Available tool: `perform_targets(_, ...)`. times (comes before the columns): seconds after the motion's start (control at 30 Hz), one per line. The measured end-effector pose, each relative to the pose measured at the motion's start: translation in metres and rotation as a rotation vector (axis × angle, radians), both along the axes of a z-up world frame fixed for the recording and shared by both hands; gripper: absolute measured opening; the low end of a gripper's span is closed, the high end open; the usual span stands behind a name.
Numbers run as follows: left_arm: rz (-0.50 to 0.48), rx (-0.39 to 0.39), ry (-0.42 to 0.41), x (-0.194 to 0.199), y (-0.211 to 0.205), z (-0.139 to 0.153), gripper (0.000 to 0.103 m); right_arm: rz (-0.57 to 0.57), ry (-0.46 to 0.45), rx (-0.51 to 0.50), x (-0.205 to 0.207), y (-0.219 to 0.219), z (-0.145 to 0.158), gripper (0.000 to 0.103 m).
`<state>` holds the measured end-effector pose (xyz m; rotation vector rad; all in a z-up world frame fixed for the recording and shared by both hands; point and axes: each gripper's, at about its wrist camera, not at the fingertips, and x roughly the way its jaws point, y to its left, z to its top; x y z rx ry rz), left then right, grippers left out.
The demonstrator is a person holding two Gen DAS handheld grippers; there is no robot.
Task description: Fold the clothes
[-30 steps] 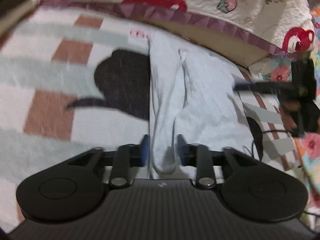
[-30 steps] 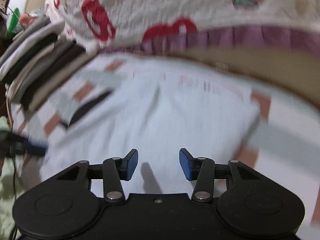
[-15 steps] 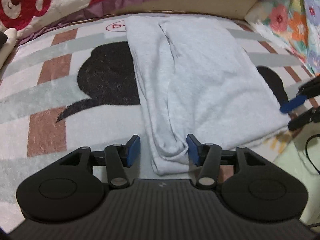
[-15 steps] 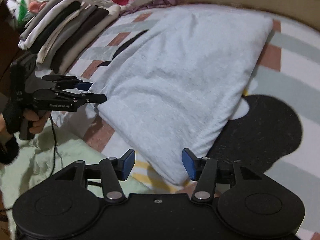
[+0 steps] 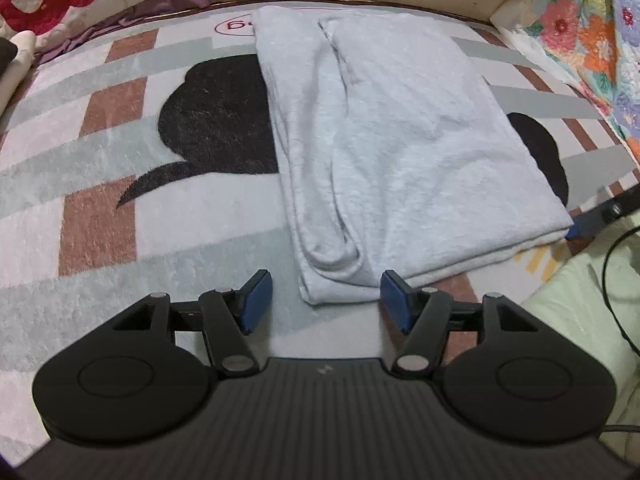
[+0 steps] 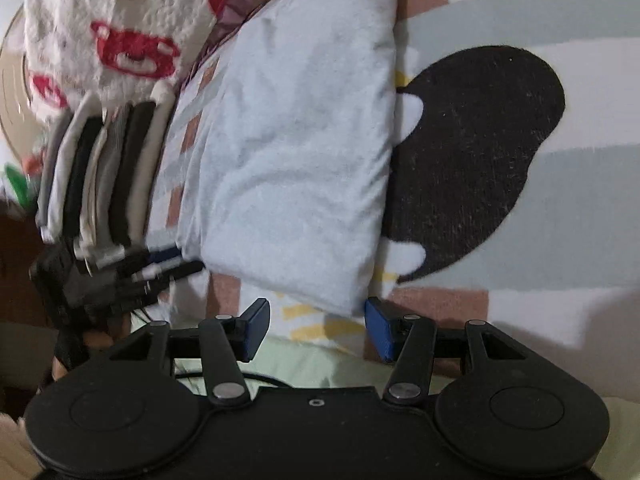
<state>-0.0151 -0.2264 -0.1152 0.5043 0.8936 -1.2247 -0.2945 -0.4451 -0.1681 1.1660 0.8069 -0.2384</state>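
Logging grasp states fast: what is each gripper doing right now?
Left gripper: open, holding nothing, at the white garment's near corner.
Right gripper: open, holding nothing, at its other corner.

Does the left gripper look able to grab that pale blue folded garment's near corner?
Probably yes: the left gripper has open jaws facing the pale blue folded garment, whose rolled corner lies between them, nothing blocking.
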Motion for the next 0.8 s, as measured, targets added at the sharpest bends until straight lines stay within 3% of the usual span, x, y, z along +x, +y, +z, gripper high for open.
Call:
perform_targets(0.1,-0.019,-0.03,-0.015,-0.007,0.003,0.005,0.06,-0.091,-0.052,0.132,0.0,-0.007,-0.013,0.071)
perform_targets(0.27,-0.05,-0.079,-0.04,-0.019,0.007,0.013,0.06,-0.109,-0.062,0.147,0.011,-0.007,-0.014,0.071)
perform_targets(0.33,-0.074,-0.107,-0.054,-0.025,0.007,0.018,0.06,-0.094,-0.078,0.126,0.015,-0.007,-0.008,0.062)
perform_targets(0.4,-0.114,-0.146,-0.073,-0.032,0.004,0.025,0.06,-0.067,-0.096,0.086,0.017,-0.009,-0.001,0.026)
perform_targets(0.53,-0.194,-0.224,-0.111,-0.045,-0.002,0.039,0.063,-0.009,-0.133,-0.02,0.022,-0.015,0.018,0.02)
perform_targets(0.7,-0.377,-0.193,0.021,-0.064,-0.034,0.02,0.067,0.033,-0.173,-0.086,0.03,-0.022,0.04,0.019)
perform_targets(0.8,-0.415,-0.19,-0.054,-0.085,-0.055,0.01,0.069,0.058,-0.188,-0.118,0.036,-0.026,0.051,0.019)
